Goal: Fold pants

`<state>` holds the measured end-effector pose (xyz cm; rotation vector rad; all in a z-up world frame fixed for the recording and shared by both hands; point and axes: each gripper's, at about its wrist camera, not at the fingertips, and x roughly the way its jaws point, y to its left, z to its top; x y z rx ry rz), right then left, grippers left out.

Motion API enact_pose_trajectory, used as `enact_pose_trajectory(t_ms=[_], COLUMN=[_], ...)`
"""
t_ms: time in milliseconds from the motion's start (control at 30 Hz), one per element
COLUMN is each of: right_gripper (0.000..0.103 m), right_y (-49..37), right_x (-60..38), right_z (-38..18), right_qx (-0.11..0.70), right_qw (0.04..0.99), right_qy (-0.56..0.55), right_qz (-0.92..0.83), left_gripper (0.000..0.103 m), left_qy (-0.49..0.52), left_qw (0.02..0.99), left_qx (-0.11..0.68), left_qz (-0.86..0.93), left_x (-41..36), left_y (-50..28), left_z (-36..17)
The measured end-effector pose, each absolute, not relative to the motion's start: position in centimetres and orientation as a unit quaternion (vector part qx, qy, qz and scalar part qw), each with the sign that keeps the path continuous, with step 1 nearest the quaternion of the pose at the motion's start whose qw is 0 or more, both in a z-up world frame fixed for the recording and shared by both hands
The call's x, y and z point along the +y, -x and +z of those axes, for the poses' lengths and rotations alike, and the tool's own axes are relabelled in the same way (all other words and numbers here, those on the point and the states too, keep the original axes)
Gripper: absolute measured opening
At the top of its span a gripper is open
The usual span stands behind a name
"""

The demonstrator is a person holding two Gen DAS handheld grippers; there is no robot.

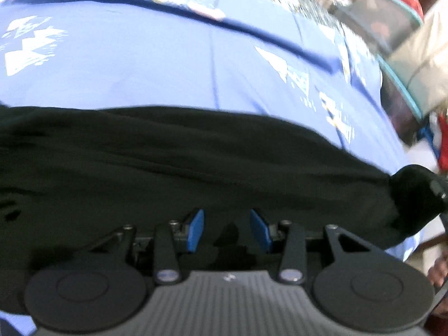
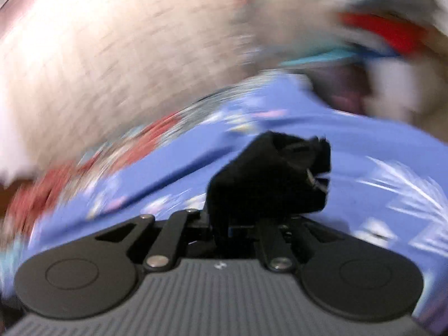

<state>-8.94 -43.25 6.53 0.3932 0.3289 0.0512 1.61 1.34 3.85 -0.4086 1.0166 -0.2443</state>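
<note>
The black pants (image 1: pixel 173 162) lie in a wide band across a blue patterned sheet (image 1: pixel 145 64). My left gripper (image 1: pixel 227 228) is open, its blue pads (image 1: pixel 197 229) spread just above the near edge of the pants. My right gripper (image 2: pixel 240 218) is shut on a bunched end of the black pants (image 2: pixel 274 176), held above the blue sheet (image 2: pixel 378 151); its pads are hidden by the cloth. The same bunched end and part of the right gripper show at the right edge of the left wrist view (image 1: pixel 417 193).
A teal-edged dark bag (image 1: pixel 392 36) and a beige cloth (image 1: pixel 425 64) lie past the sheet's right side. A red item (image 2: pixel 389 30) lies at the far right. The right wrist view is motion-blurred; a pale wall or surface (image 2: pixel 112 56) fills its upper left.
</note>
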Motion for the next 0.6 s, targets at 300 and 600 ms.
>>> enact_pose_trajectory(t_ms=[300,600], right_gripper=[0.035,0.046], right_y=[5.6,6.9], right_x=[-23.1,-29.5], right_z=[0.2,5.9], right_qx=[0.313,0.286], right_qw=[0.905,0.922], right_qy=[0.207,0.100], right_qz=[0.199,0.240], left_gripper=[0.043,0.052], left_qy=[0.233,0.268], left_qw=[0.866,0.887], left_qx=[0.436,0.374], left_qz=[-0.077,-0.045], left_x=[8.8,15.4], left_y=[3.0,8.1], left_z=[5.7,7.3])
